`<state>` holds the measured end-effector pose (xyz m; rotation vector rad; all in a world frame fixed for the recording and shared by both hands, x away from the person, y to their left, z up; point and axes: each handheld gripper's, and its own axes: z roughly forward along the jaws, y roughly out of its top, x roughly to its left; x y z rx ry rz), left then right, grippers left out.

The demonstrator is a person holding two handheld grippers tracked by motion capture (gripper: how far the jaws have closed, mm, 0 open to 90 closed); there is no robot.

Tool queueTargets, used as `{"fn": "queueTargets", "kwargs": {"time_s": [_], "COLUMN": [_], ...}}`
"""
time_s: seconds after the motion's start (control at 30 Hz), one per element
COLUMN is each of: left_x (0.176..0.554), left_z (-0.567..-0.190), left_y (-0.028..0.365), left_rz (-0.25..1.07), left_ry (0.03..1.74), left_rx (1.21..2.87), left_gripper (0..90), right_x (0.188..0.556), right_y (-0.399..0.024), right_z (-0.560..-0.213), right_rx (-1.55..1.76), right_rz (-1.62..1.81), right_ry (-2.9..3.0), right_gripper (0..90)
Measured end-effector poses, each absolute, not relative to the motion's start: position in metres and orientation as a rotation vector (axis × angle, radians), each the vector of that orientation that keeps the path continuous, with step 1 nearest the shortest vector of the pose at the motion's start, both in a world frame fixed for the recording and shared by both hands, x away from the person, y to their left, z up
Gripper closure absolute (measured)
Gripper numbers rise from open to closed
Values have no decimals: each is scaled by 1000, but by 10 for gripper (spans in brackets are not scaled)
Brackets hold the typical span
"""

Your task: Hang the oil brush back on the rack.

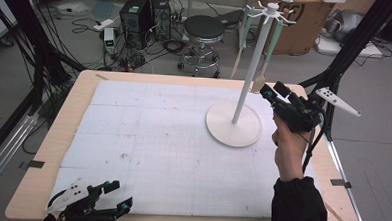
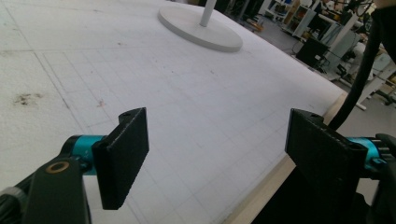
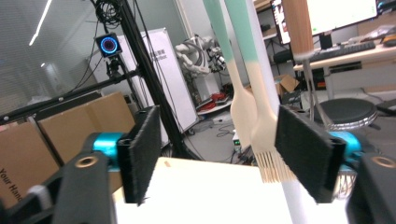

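Scanning from the left edge: nothing stirs at the near corner.
Left tool (image 1: 122, 197): lying on the desk (image 1: 47, 149) at its near left corner, jaws spread wide and released, no hand on it; between them, in the left gripper view, just the white mat (image 2: 196, 93).
White mat: covers most of the desk, faint grid lines, a few dark smudges.
Stand (image 1: 233, 123): round white base on the mat's far right part, a thin white pole up to a ring of hooks.
Hanging utensils: a wooden spatula (image 1: 239, 57) with a mint handle left of the pole, and a slotted wooden spatula (image 1: 262, 76) right of it, blade low beside the pole.
Right tool (image 1: 270, 91): held up in the person's right hand (image 1: 287, 144), jaws released, pads clear of everything, the slotted wooden spatula (image 3: 268, 140) hanging just inside the right-hand pad in the right gripper view.
Sleeve (image 1: 297, 207): black, entering from the near right.
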<state>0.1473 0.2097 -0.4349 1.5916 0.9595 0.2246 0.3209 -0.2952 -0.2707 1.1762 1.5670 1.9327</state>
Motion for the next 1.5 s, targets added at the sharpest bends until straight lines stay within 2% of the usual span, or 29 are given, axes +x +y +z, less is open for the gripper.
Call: {"fn": "queueTargets", "kwargs": {"time_s": [0.13, 0.6, 1.03, 1.5], "left_x": [147, 147, 148, 150], "left_z": [-435, -435, -434, -434], "left_y": [210, 210, 208, 206], "left_rz": [223, 236, 236, 232], "left_ry": [963, 960, 950, 943], "left_rx": [1589, 1582, 1584, 1582], "left_gripper": [218, 207, 206, 204], "right_x": [318, 301, 283, 264], "right_y": [-296, -293, -282, -276], "right_z": [-283, -312, -346, -366], "right_rx": [1176, 1172, 1185, 1176], "right_rz": [1931, 1931, 1918, 1915], "right_ry": [1591, 1646, 1761, 1820], "right_gripper": [218, 168, 166, 166]}}
